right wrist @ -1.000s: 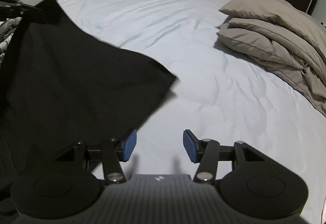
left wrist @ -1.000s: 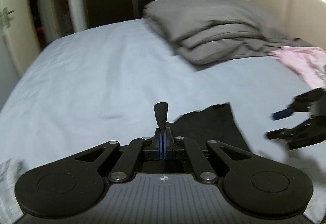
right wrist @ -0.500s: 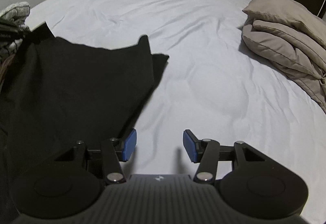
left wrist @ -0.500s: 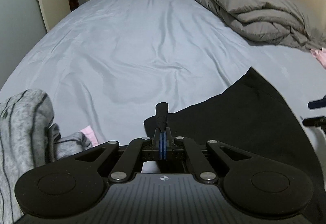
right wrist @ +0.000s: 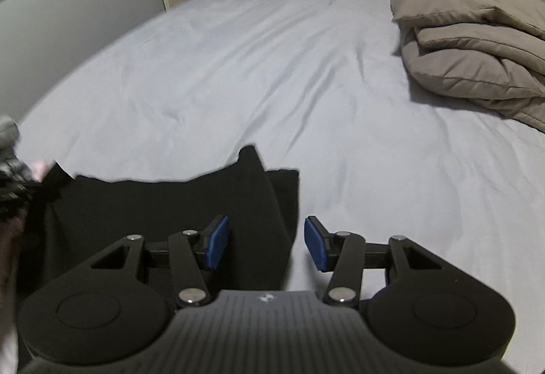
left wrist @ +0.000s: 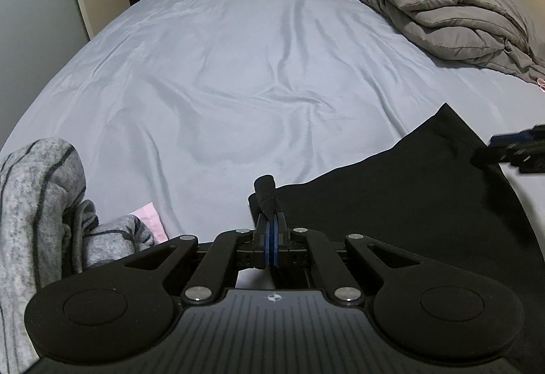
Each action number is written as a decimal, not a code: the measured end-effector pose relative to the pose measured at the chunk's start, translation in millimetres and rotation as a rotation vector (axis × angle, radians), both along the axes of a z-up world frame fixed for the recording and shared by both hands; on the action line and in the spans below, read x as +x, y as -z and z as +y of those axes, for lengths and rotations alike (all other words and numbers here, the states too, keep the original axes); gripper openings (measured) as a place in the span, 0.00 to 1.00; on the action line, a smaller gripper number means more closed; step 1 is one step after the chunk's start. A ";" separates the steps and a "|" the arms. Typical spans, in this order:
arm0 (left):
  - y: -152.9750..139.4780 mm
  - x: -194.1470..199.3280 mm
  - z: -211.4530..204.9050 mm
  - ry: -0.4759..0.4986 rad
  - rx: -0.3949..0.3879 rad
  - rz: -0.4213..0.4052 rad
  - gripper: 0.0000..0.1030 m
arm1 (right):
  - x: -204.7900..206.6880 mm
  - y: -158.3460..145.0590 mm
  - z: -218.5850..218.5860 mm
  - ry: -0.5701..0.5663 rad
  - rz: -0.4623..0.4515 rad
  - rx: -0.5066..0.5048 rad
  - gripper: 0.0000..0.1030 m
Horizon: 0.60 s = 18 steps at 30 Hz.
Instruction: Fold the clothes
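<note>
A black garment (left wrist: 402, 190) lies spread on the near part of the light blue bed sheet (left wrist: 238, 60). My left gripper (left wrist: 271, 231) is shut on one corner of it, and a small tuft of black cloth sticks up past the blue pads. In the right wrist view the same black garment (right wrist: 163, 210) fills the lower left. My right gripper (right wrist: 262, 246) is open, its blue pads straddling the garment's right edge just above the cloth. The right gripper (left wrist: 517, 151) also shows at the right edge of the left wrist view.
A folded grey-brown duvet (left wrist: 436, 2) lies at the far right of the bed, also seen as the duvet (right wrist: 477, 47). A grey striped garment (left wrist: 37, 203) with a pink piece (left wrist: 150, 220) beside it is heaped at the near left. Doors and a dark wardrobe stand behind the bed.
The black garment has come down from hanging in the air to lying on the sheet. My right gripper has moved left over its right edge, still open. My left gripper kept its hold.
</note>
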<state>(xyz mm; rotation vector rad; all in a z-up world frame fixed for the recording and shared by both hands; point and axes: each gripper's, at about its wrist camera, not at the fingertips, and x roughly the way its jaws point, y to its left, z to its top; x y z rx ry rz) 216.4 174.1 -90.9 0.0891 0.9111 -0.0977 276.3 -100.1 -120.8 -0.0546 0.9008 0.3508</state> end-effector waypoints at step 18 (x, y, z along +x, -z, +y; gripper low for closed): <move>0.2 -1.8 3.9 -0.096 0.055 -0.023 0.42 | 0.5 12.5 -8.5 0.120 -0.014 -0.126 0.54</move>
